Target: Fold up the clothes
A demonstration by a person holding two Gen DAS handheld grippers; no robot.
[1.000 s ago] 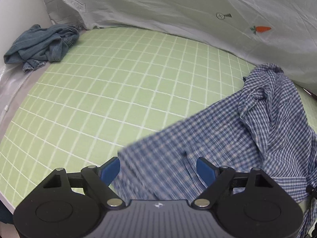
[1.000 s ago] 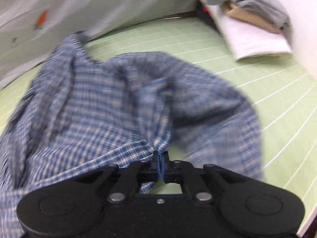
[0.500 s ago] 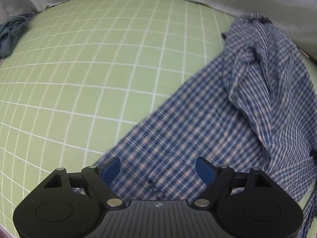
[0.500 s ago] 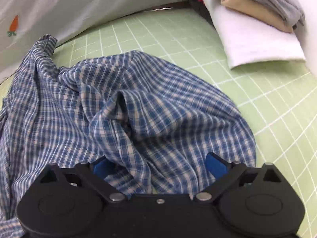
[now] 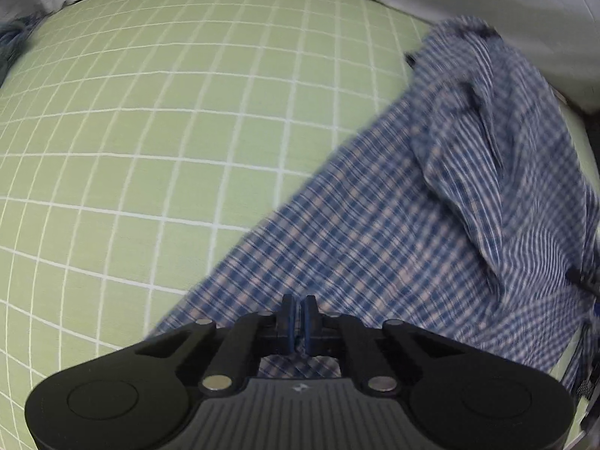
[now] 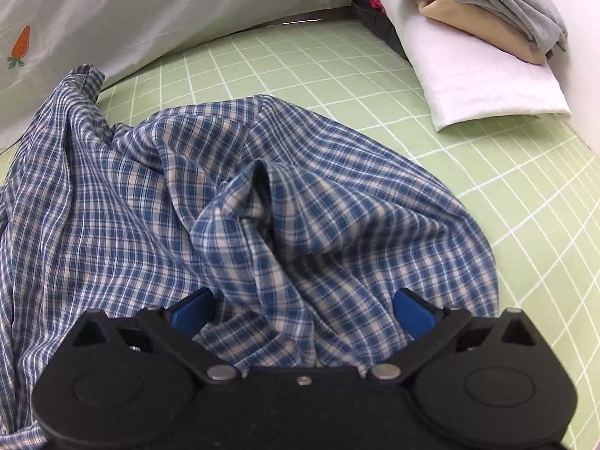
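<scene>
A green mat [image 6: 498,195] with a white grid covers the table. A crumpled blue checked shirt [image 6: 262,202] lies on it, reaching toward the far edge. At the far right corner lies a folded white cloth [image 6: 476,82]. A bluish garment [image 5: 13,39] lies at the far left corner.

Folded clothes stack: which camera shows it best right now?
Right wrist view: the folded clothes stack sits sharp at upper right, grey and beige pieces on a white one. The left wrist view misses it, showing only the plaid shirt and mat.
</scene>
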